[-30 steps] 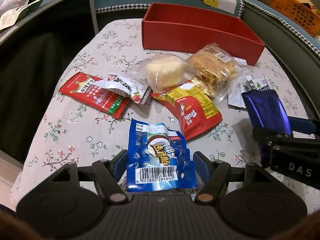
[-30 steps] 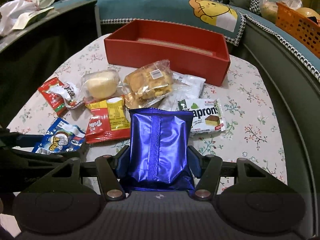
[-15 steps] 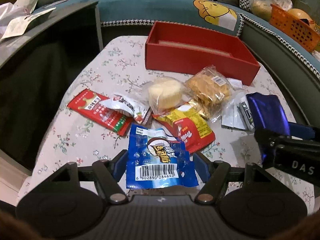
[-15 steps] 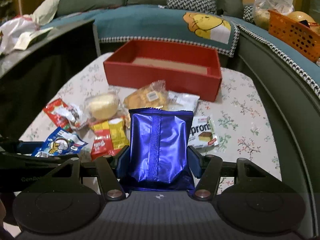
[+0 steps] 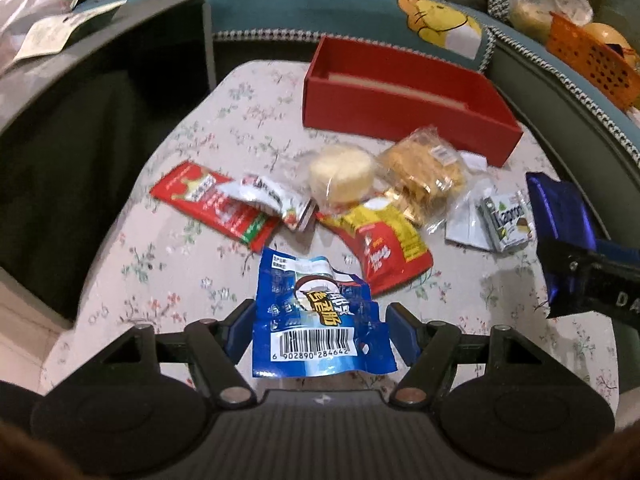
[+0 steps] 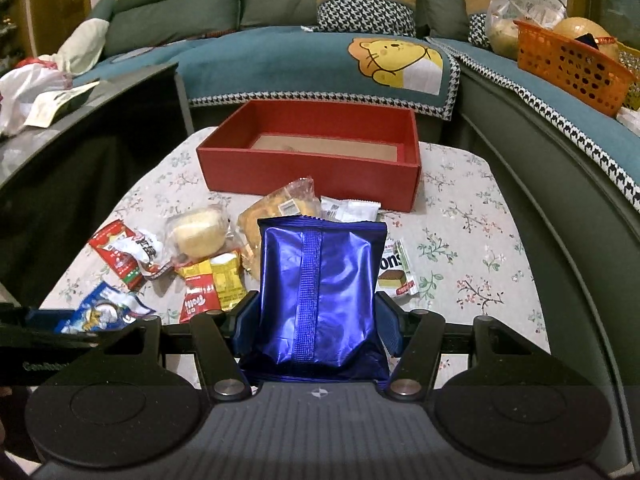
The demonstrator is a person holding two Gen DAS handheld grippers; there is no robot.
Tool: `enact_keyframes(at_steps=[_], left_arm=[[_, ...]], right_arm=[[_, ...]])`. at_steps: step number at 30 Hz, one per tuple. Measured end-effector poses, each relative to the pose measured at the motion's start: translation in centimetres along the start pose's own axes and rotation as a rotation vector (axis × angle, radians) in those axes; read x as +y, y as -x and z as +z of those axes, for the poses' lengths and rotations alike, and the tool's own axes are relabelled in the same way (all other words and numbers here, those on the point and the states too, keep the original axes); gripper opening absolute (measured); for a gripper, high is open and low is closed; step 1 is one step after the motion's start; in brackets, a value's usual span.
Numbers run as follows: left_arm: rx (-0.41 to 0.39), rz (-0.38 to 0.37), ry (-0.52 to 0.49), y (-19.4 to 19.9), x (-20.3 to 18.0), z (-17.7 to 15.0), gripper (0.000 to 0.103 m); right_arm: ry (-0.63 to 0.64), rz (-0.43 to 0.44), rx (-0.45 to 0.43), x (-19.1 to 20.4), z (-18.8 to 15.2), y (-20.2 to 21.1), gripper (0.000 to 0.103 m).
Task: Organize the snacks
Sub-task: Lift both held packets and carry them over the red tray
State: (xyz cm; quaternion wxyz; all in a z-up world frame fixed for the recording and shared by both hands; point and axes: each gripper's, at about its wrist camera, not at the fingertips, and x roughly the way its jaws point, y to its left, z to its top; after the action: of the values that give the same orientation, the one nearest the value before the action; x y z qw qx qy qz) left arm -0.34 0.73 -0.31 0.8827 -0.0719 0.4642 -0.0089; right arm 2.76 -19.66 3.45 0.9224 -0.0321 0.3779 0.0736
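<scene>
Foil snack bags, light and crinkly: right tool (image 6: 316, 320) pinches the dark blue bag (image 6: 320, 284) by its sides, left tool (image 5: 322, 336) likewise grips the light blue packet (image 5: 320, 320).

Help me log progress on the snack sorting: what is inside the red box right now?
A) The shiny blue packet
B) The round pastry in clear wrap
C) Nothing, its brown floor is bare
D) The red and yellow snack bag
C: the right wrist view looks into the red box and shows only its bare brown floor, while the shiny blue packet sits in the right gripper and the other snacks lie on the table.
</scene>
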Motion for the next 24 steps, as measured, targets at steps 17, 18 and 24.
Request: enact_keyframes(at_steps=[17,18,24], left_arm=[[-0.134,-0.094,0.03,0.5,-1.3,7.5,0.088],[-0.148,-0.092,0.025,0.3,-1.7,8.3,0.088],[-0.204,-0.104,0.016,-1.6,-3.4,12.6,0.088]], right_arm=[[0.016,0.008,-0.052,1.2,3.9,-1.1,0.067],[0.006,0.005,-0.046,0.9,4.3,-1.8,0.067],[-0.017,-0.006,-0.041,-0.2,6.9,-4.0,0.067]])
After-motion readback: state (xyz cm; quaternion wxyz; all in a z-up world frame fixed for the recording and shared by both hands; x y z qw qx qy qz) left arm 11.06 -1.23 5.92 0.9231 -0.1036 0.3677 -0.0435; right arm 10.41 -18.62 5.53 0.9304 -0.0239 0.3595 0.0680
